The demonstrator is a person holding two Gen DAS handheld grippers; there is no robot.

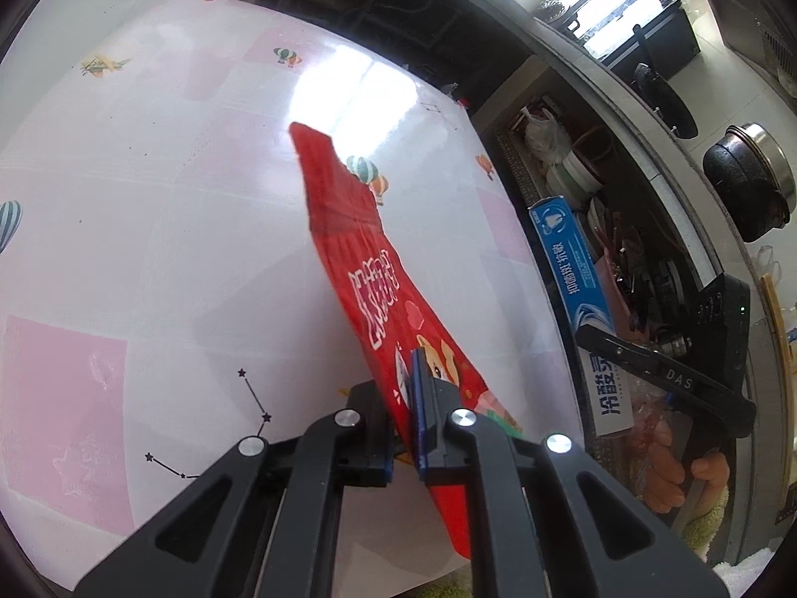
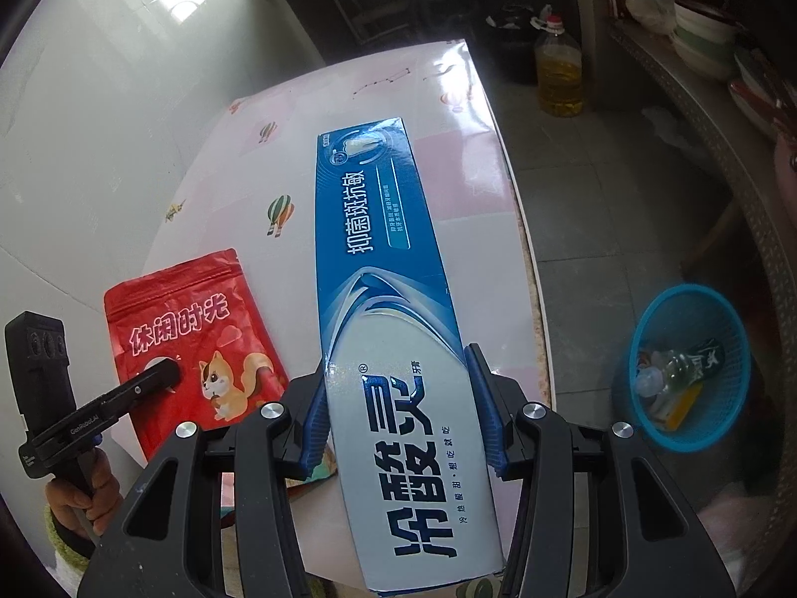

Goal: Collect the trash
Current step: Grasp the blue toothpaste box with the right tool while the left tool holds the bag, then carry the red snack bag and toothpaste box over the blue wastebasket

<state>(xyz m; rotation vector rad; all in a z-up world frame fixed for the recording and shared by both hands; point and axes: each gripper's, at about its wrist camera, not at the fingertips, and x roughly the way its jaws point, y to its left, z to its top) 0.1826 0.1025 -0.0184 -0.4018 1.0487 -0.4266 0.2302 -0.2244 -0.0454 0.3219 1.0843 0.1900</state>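
Observation:
My left gripper (image 1: 406,428) is shut on a red snack pouch (image 1: 368,274) with a squirrel print, holding it on edge above the pink-and-white table (image 1: 149,199). My right gripper (image 2: 401,413) is shut on a long blue-and-white toothpaste box (image 2: 388,259), held over the table's right part. The pouch (image 2: 199,339) and the left gripper (image 2: 149,383) on it show at lower left in the right wrist view. The toothpaste box (image 1: 573,279) and the right gripper (image 1: 662,378) show at right in the left wrist view.
A blue mesh waste basket (image 2: 692,369) with several pieces of trash stands on the floor right of the table. A bottle of yellow oil (image 2: 558,70) stands on the floor beyond. Shelves with bowls (image 1: 573,174) and a black pot (image 1: 747,184) line the right side.

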